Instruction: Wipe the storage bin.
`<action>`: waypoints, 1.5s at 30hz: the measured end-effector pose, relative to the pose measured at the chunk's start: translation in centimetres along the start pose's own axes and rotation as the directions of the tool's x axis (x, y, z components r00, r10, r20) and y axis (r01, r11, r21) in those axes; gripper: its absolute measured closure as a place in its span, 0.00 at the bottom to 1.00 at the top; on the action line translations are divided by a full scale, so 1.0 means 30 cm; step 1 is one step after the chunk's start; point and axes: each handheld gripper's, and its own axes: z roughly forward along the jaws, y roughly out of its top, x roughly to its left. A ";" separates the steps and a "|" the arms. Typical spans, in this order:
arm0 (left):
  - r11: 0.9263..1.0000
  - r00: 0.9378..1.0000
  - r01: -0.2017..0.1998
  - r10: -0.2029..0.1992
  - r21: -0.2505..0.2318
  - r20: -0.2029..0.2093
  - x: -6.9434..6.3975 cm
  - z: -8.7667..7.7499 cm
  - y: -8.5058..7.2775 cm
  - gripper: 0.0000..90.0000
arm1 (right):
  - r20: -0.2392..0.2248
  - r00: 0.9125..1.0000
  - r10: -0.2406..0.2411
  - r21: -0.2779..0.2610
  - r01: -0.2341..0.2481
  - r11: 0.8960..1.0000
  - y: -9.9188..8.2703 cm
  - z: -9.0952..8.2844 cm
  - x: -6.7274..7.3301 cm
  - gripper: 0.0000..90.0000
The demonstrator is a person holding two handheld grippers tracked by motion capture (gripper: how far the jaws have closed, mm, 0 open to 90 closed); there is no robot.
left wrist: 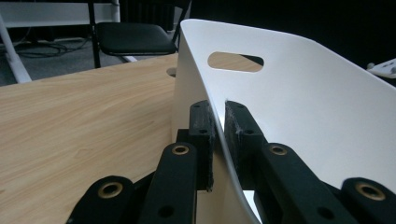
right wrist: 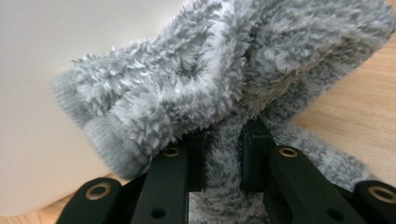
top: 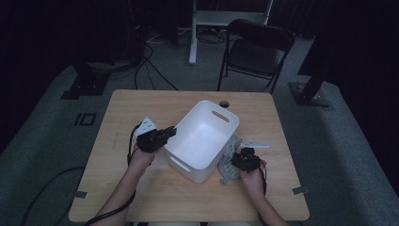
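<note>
Clamping my right gripper [right wrist: 223,161] on the fuzzy grey cloth [right wrist: 224,84], lower right of the high view, touching the white bin [top: 202,141]. Soft, light, floppy, probably sags and drags; bunched middle fold grips best. Left gripper [left wrist: 219,140] pinched on the bin's thin wall, mid-frame: stiff, smooth plastic, likely slippery, so hold at the rim.
</note>
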 end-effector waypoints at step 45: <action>1.000 1.000 -0.021 0.021 -0.002 -0.018 -0.014 0.006 0.001 0.90 | -0.003 0.999 -0.034 0.023 0.034 0.999 -0.013 0.001 0.032 0.84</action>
